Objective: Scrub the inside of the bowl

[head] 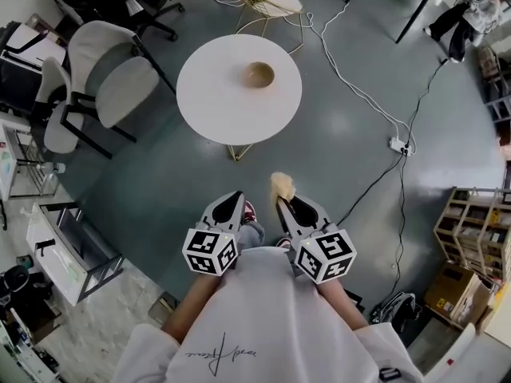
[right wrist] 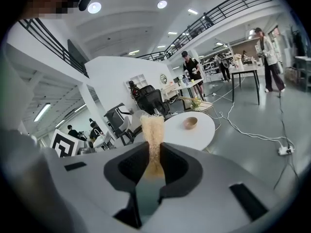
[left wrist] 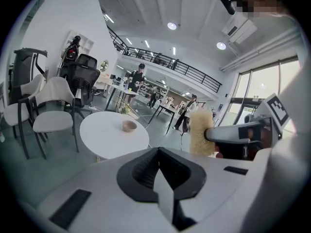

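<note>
I'm looking into a big open-plan office: swivel chairs [head: 120,82] beside a round white table [head: 209,114], desks [right wrist: 246,72] with people [right wrist: 190,67] standing at them, cables [head: 351,86] trailing over the grey floor [head: 160,190], and a railed mezzanine [left wrist: 167,61] overhead.

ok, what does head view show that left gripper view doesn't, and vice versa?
Head view only: the power strip and wooden shelf on the floor. Left gripper view only: ceiling lights, balcony railing, tall windows. Both: round table, bowl on it, chairs, yellow scrubber clamped in the right gripper.
</note>
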Demonstrator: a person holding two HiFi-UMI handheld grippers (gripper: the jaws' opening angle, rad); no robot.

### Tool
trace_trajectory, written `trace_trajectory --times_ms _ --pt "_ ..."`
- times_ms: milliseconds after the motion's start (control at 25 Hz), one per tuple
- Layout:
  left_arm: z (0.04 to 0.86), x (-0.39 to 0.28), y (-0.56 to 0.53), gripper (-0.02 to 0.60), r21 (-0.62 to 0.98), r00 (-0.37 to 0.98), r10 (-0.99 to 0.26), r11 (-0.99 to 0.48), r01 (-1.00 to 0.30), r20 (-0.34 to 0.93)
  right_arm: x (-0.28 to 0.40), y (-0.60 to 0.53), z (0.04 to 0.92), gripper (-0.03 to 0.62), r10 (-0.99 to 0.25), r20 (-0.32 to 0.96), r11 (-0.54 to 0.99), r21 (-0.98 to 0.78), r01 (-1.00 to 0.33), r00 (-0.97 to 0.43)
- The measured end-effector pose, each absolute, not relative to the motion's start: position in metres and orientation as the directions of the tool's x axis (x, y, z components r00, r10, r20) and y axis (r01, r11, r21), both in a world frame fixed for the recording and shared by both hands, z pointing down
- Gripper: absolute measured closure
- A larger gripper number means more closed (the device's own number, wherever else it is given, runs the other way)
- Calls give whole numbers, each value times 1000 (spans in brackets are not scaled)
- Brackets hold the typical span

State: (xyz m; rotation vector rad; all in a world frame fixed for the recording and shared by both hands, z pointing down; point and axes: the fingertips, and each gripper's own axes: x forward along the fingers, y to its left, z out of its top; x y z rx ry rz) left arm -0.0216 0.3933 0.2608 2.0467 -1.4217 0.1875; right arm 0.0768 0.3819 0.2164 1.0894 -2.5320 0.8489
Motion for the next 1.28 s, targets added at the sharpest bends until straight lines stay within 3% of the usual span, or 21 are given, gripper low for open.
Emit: trace_trajectory --times_ms 200,1280 --pt "255 -48 375 575 394 374 -836 -211 -894 401 65 367 214 510 -603 444 531 -397 -749 -663" --pt "257 -78 297 576 397 403 -800 -228 -889 444 45 268 214 510 -655 389 474 -456 -753 -648"
